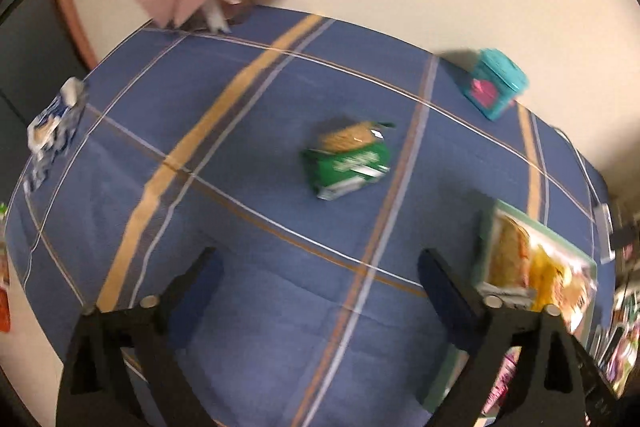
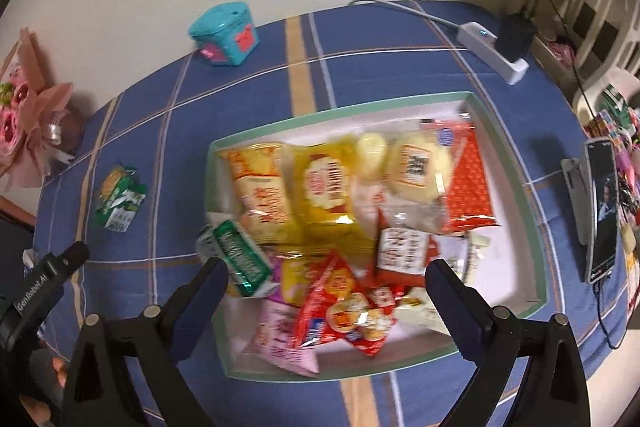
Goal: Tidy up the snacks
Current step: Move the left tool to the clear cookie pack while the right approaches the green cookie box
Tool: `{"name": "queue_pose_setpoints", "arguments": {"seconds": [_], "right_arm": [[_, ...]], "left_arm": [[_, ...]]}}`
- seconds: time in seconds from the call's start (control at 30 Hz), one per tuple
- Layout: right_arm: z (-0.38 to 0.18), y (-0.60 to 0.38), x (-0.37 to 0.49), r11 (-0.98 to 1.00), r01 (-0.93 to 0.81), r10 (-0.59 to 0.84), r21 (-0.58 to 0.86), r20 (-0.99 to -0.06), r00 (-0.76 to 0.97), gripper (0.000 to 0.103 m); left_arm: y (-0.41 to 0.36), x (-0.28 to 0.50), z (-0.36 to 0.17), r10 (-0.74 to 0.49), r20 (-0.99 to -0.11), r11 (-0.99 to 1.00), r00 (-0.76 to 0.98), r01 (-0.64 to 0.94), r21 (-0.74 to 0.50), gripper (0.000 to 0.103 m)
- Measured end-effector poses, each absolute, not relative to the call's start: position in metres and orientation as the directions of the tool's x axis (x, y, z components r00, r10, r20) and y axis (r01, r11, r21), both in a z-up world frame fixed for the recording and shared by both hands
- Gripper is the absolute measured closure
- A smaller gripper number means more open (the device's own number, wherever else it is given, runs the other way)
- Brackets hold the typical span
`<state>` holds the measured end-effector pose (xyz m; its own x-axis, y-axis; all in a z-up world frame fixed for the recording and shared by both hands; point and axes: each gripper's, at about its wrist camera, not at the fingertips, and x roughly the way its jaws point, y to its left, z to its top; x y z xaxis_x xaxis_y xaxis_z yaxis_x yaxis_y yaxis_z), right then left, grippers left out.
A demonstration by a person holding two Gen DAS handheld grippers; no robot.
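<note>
The right gripper (image 2: pixel 326 283) hangs over the near end of the snack box (image 2: pixel 536 211), a shallow white tray with a pale green rim on the blue plaid tablecloth (image 2: pixel 256 75); its fingers stand wide apart and grip nothing. Just ahead of its left finger a green-and-white snack packet (image 2: pixel 240 261) lies tilted across the box's near left rim, blurred, and whether it touches the finger cannot be told. Inside the box, nearest, sit a pink packet (image 2: pixel 280 337) and a red bag of small round snacks (image 2: pixel 340 311); deeper in, yellow packets (image 2: pixel 326 183), a round pale cake wrapper (image 2: pixel 416 163) and an orange-red packet (image 2: pixel 470 183) crowd the far half. Left of the box, well apart, a green cracker packet (image 2: pixel 118 197) lies alone on the cloth. The left gripper (image 1: pixel 320 267) hovers over bare cloth left of the box, fingers spread wide and empty, that same cracker packet (image 1: pixel 348 159) beyond them. Right of the box stands a phone (image 2: pixel 602 207) on a stand. Beyond the box are a white power strip (image 2: pixel 494 51), a teal lidded tub (image 2: pixel 224 33) and, far left, a pink paper bouquet (image 2: pixel 28 115)
</note>
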<state>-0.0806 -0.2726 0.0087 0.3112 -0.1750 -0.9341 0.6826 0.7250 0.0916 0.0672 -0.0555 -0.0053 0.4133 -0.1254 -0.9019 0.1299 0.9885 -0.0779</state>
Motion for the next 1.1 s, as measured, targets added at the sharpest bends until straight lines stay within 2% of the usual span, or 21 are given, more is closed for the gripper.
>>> {"name": "queue_pose_setpoints", "arguments": {"seconds": [0.1,0.2,0.83,1.1], "right_arm": [[0.007,-0.260,-0.070,0.737,0.670,-0.169,0.092,-0.934,0.314,0.002],[0.006,-0.246,-0.058,0.758,0.645,-0.164,0.096,-0.929,0.331,0.000],[-0.027,-0.177,0.015,0.844,0.528,-0.103,0.098,-0.935,0.338,0.000],[-0.031,-0.171,0.047,0.854,0.496,-0.067,0.156,-0.913,0.403,0.000]], "left_arm": [[-0.041,0.073,-0.006,-0.120,-0.903,0.991,0.413,0.100,-0.086,0.005],[-0.031,0.080,-0.008,-0.098,-0.904,0.995,0.417,0.070,-0.076,0.000],[0.020,0.121,-0.023,-0.063,-0.923,0.997,0.380,-0.020,-0.077,0.000],[0.036,0.152,-0.027,-0.072,-0.922,0.994,0.381,-0.050,-0.099,0.000]]}}
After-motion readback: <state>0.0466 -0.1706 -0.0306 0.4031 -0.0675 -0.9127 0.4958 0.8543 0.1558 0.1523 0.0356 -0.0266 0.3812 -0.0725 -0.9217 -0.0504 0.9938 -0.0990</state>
